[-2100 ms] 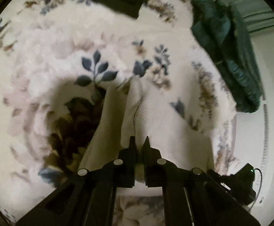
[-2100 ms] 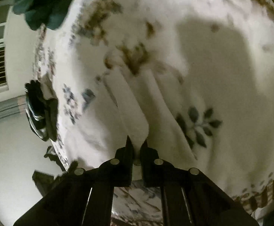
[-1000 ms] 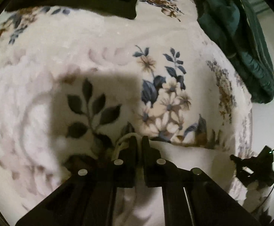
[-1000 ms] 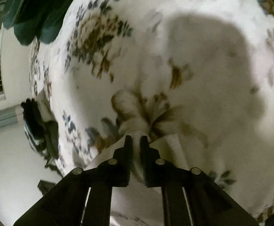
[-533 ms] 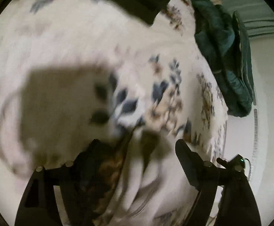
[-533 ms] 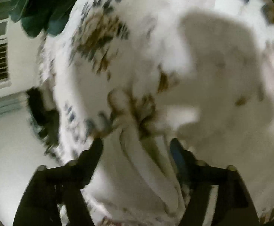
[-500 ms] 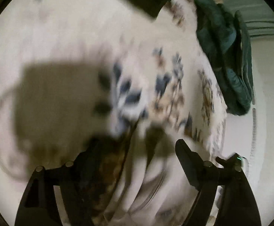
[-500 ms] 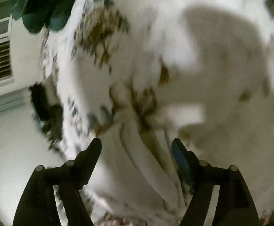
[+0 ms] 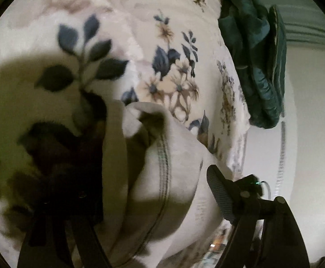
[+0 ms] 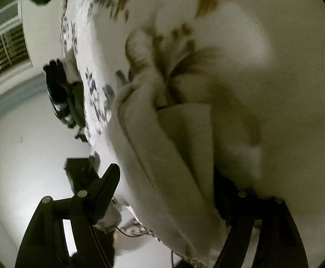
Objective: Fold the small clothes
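Cream cloth [image 9: 162, 178] lies folded on the flowery blanket [image 9: 140, 33], between the wide-open fingers of the left gripper [image 9: 149, 192]. Right gripper [image 10: 169, 185] is wide open around it too.

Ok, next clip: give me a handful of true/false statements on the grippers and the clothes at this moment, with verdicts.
1. The left hand-held gripper is open. True.
2. The right hand-held gripper is clamped on the cream garment. False: its jaws are spread, with the garment lying between them.
3. The cream garment lies on a floral blanket. True.
4. A dark green garment sits at the blanket's far edge in the left wrist view. True.
5. The cream garment is spread out flat in one layer. False: it is folded over, with layers overlapping.
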The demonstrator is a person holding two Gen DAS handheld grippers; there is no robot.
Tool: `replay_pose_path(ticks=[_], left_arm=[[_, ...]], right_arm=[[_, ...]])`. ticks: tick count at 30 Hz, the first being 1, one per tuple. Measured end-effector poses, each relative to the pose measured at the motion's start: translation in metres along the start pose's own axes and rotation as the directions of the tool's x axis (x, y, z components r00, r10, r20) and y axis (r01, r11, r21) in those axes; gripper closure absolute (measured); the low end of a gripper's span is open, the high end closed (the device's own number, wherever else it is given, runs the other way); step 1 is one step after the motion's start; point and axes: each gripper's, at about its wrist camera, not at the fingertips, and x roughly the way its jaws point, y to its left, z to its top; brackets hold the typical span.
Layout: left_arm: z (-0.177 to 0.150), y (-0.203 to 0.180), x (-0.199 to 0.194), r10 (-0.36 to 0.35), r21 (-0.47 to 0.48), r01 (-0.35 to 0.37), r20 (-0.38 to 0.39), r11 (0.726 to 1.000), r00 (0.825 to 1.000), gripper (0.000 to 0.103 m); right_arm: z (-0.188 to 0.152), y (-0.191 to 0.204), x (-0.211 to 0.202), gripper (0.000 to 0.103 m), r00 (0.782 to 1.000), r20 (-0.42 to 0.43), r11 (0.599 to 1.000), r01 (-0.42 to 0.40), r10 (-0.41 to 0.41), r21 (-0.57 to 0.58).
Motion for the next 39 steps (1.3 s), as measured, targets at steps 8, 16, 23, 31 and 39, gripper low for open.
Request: replay_pose_path(ticks=[8, 16, 23, 31, 39], left_arm=[[-0.014, -0.036, -0.028, 0.166, 0.084, -0.171, 0.068, 0.982, 0.984, 0.086], [0.004, -0.076, -0.115, 0.176, 0.069, -0.189, 0.164, 0.98, 0.971, 0.086], [0.108, -0.097, -0.208, 0.117, 0.138, -0.162, 0.288, 0.977, 0.95, 0.086], [0.29, -0.088, -0.28, 0.137, 0.239, -0.236, 0.369, 0.942, 0.919, 0.086], [0.408, -0.03, -0.264, 0.328, 0.251, -0.423, 0.344, 0.87, 0.88, 0.081]], right_arm=[[-0.02, 0.041, -0.005, 0.083, 0.996, 0.063, 0.995, 0.07, -0.066, -0.064], [-0.031, 0.159, -0.01, 0.083, 0.994, 0.058, 0.981, 0.096, -0.088, -0.166], [0.0, 0.314, 0.021, 0.083, 0.991, 0.127, 0.953, 0.085, -0.049, -0.291], [0.095, 0.482, 0.124, 0.083, 0.977, 0.214, 0.933, 0.088, -0.012, -0.349], [0.174, 0.537, 0.228, 0.083, 0.958, 0.254, 0.914, 0.22, -0.136, -0.341]])
